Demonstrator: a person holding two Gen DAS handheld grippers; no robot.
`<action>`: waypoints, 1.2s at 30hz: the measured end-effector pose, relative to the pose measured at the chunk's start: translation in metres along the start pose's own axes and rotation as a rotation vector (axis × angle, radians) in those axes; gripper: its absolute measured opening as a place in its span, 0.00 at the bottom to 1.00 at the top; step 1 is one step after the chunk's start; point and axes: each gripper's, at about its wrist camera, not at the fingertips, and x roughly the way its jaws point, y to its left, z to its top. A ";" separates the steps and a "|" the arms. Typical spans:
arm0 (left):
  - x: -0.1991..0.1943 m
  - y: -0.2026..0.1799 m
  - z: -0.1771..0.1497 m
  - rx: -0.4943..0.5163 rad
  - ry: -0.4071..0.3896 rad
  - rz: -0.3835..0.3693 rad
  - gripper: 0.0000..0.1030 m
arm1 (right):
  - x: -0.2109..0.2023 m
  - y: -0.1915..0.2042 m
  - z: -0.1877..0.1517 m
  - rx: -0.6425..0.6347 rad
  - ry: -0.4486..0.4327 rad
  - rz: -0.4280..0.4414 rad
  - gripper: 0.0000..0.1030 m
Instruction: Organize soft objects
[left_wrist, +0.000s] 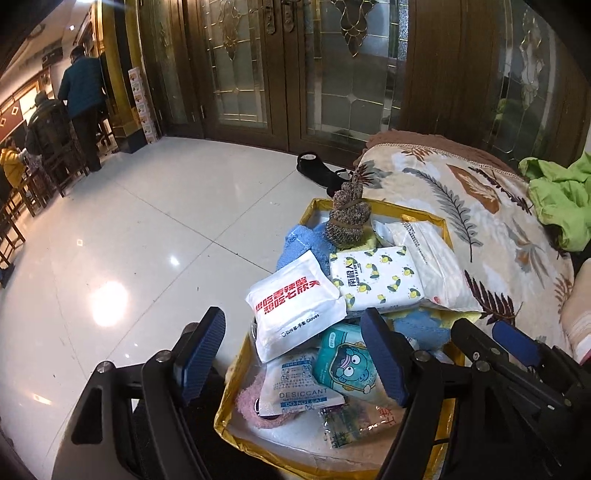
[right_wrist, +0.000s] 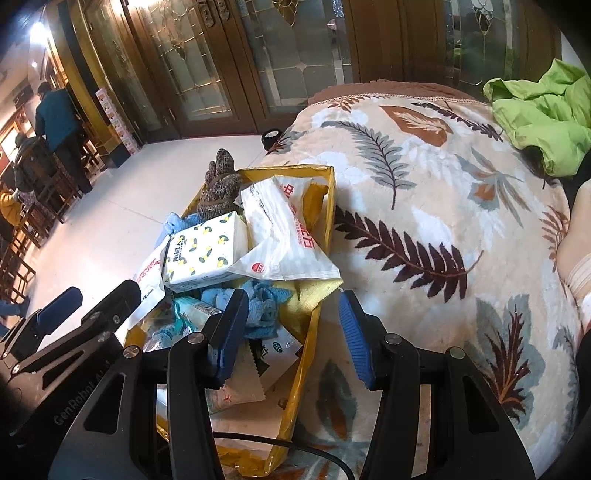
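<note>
A yellow-rimmed box (left_wrist: 413, 213) (right_wrist: 327, 206) is heaped with soft things: a white glove pack with red print (left_wrist: 295, 306), a lemon-print tissue pack (left_wrist: 376, 282) (right_wrist: 207, 254), a white wet-wipe pack (left_wrist: 428, 254) (right_wrist: 284, 236), a knitted grey-brown glove bundle (left_wrist: 347, 218) (right_wrist: 221, 188), blue cloths (left_wrist: 295, 247) (right_wrist: 258, 302), a cartoon pack (left_wrist: 347, 365), a desiccant sachet (left_wrist: 299, 391) and a pink fuzzy item (left_wrist: 251, 402). My left gripper (left_wrist: 291, 354) is open and empty over the box's near left side. My right gripper (right_wrist: 291, 339) is open and empty over its right rim.
The box stands beside a bed covered by a leaf-print blanket (left_wrist: 480, 229) (right_wrist: 424, 221), with a green jacket (left_wrist: 557, 199) (right_wrist: 543, 114) on it. Black slippers (left_wrist: 321, 173) lie on the shiny tiled floor (left_wrist: 129, 240). Glass-panel doors stand behind; people and wooden chairs (left_wrist: 55, 129) are at far left.
</note>
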 end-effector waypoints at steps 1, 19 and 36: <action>-0.001 0.001 0.000 -0.002 -0.006 -0.005 0.74 | 0.000 0.000 0.000 -0.001 0.000 0.001 0.50; -0.001 -0.003 0.005 0.035 -0.007 -0.052 0.77 | -0.002 -0.006 0.003 0.013 -0.006 0.007 0.50; -0.008 -0.005 0.005 0.071 -0.071 -0.041 0.77 | -0.005 -0.008 0.007 0.019 -0.008 0.007 0.50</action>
